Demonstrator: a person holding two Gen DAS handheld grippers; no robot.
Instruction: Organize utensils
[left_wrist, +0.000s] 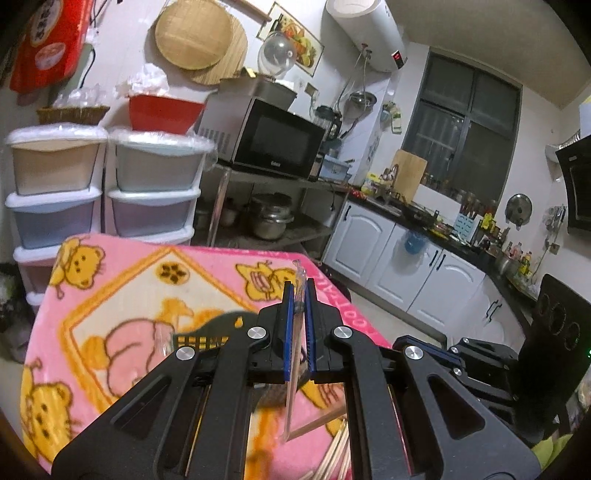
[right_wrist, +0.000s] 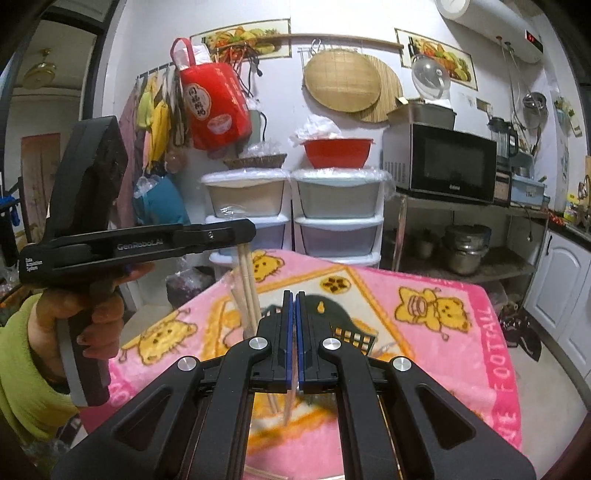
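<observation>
**Both grippers holding utensils above the pink blanket**

The left gripper (left_wrist: 300, 295) is clamping a clear plastic utensil (left_wrist: 293, 373) between its jaws. The right gripper (right_wrist: 294, 306) is gripping a thin clear stick (right_wrist: 291, 387), jaws almost together. A black basket (right_wrist: 351, 325) is sitting on the blanket (right_wrist: 443, 350), just beyond.

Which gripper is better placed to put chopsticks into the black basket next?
Left, probably. The left gripper already grips chopsticks hanging nearly upright, tips close beside the black basket. The right gripper is shut and pointed level across the basket, not above it.
</observation>
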